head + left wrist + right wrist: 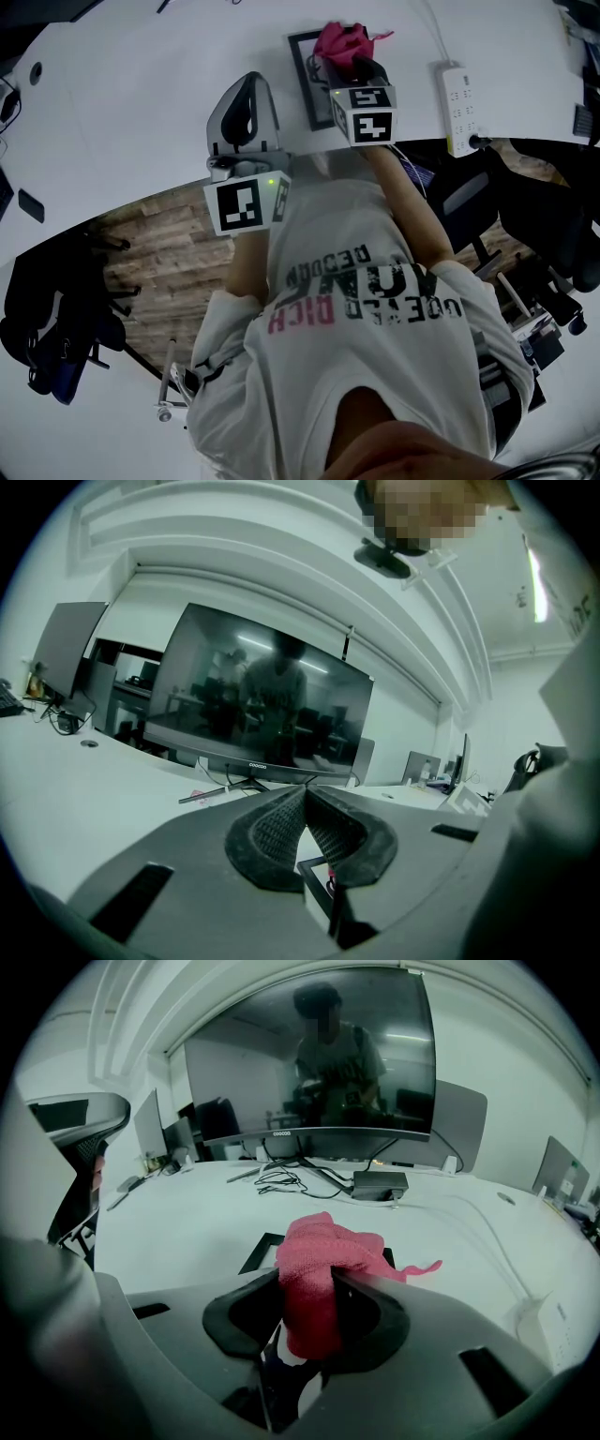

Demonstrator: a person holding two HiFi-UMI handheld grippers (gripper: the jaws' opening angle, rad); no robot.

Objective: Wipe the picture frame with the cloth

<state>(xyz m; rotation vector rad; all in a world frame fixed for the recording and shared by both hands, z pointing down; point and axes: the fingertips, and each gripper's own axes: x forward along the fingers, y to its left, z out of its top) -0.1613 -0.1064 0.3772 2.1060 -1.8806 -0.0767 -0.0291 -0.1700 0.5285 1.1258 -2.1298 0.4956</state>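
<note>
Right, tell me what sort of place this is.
Most likely an open-plan office: a long white desk carrying a large monitor and a power strip, with a mesh office chair alongside.

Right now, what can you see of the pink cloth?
The cloth is pink, soft, terry-like, bunched into a crumpled wad. The right hand-held gripper is shut on its near end; the rest bulges past the jaws, one thin tail pointing right. It hangs over the dark picture frame on the white table; whether they touch is unclear.
</note>
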